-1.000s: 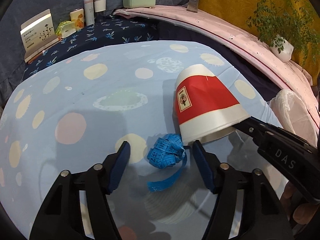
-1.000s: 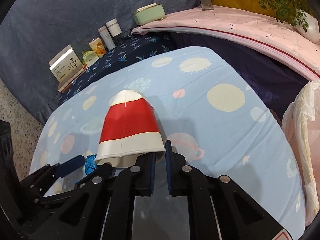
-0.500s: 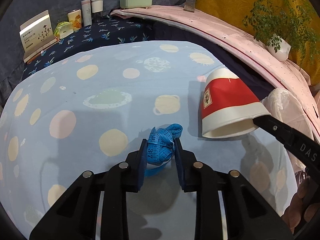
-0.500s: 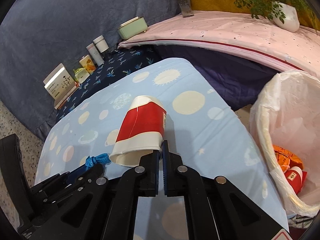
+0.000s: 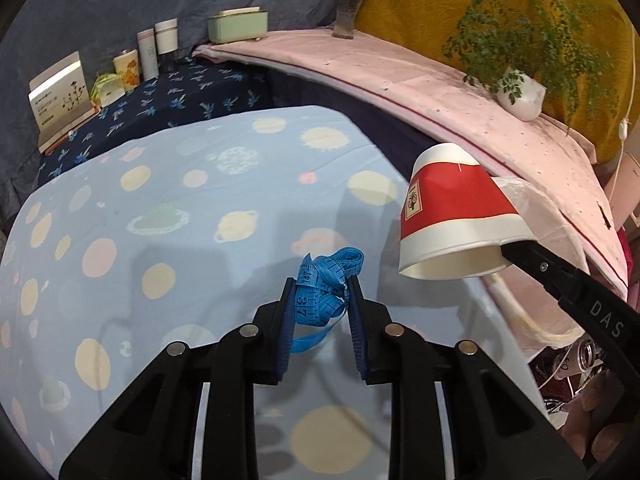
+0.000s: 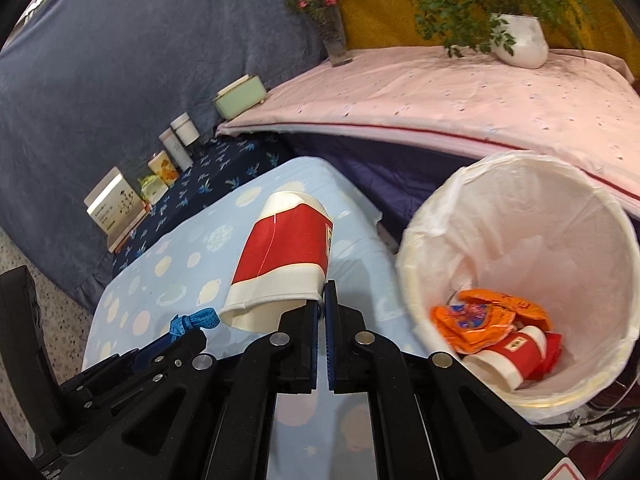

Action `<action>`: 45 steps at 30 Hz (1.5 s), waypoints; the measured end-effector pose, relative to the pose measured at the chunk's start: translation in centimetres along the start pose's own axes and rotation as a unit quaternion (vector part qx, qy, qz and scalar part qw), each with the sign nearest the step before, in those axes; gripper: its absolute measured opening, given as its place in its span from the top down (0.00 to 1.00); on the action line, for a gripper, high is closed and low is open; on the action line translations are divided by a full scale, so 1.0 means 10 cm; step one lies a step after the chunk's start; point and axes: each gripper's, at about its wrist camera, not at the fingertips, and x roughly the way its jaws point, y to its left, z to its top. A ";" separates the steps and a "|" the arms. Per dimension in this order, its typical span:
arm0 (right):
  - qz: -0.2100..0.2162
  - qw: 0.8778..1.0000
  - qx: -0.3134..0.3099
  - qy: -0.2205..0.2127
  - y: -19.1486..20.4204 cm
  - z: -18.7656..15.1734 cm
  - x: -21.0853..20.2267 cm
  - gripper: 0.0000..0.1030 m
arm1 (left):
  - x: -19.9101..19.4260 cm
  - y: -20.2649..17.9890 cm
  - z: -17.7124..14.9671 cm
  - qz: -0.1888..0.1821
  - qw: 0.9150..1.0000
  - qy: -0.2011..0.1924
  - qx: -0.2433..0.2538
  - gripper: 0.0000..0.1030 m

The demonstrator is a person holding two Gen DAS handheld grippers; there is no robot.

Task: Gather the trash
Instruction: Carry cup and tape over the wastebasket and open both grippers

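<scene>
Both grippers have lifted up off the spotty blue cloth (image 5: 168, 184) since a second ago, and the bin has come into the right camera's view. Closest in the left view, the left gripper (image 5: 322, 300) is clamped on the bunched-up blue tape measure (image 5: 326, 284), which sits squeezed between its two blue pads, with one loose end hanging down. At about 3 o'clock from it, the right gripper (image 6: 322, 300) pinches the rim of the red and white paper cup (image 6: 286, 256), fingers almost together, and the cup hangs tipped over above the cloth's edge. Just past the cup, at 3 o'clock in the right view, stands the white-lined bin (image 6: 404, 264) with an orange wrapper (image 6: 480, 316) and another red cup (image 6: 516, 352) inside. Farther back, a pink sheet (image 6: 460, 92) holds a white plant pot (image 6: 522, 42) and a flower vase (image 6: 334, 36). At 10 o'clock, small boxes and jars (image 5: 156, 48) line the dark blue cloth (image 5: 176, 100).
</scene>
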 end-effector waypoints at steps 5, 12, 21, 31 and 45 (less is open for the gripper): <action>-0.008 1.000 0.014 -0.019 -0.27 0.05 -0.26 0.96 | -0.09 -0.38 0.05 -0.013 1.000 -0.008 0.022 0.77; -0.025 0.998 0.045 -0.037 -0.71 0.09 -0.51 0.96 | -0.09 -0.92 0.06 -0.030 0.998 -0.009 0.058 0.77; -0.047 0.995 0.076 -0.048 -1.19 0.09 -0.67 0.96 | 0.02 -1.39 0.05 -0.048 0.995 0.002 0.087 0.77; -0.068 0.991 0.104 -0.047 -1.58 0.05 -0.69 0.96 | 0.21 -1.75 0.05 -0.075 0.991 0.023 0.112 0.75; -0.081 0.991 0.101 -0.022 -1.64 0.02 -0.54 0.82 | 0.26 -1.72 0.03 -0.053 0.994 0.020 0.094 0.43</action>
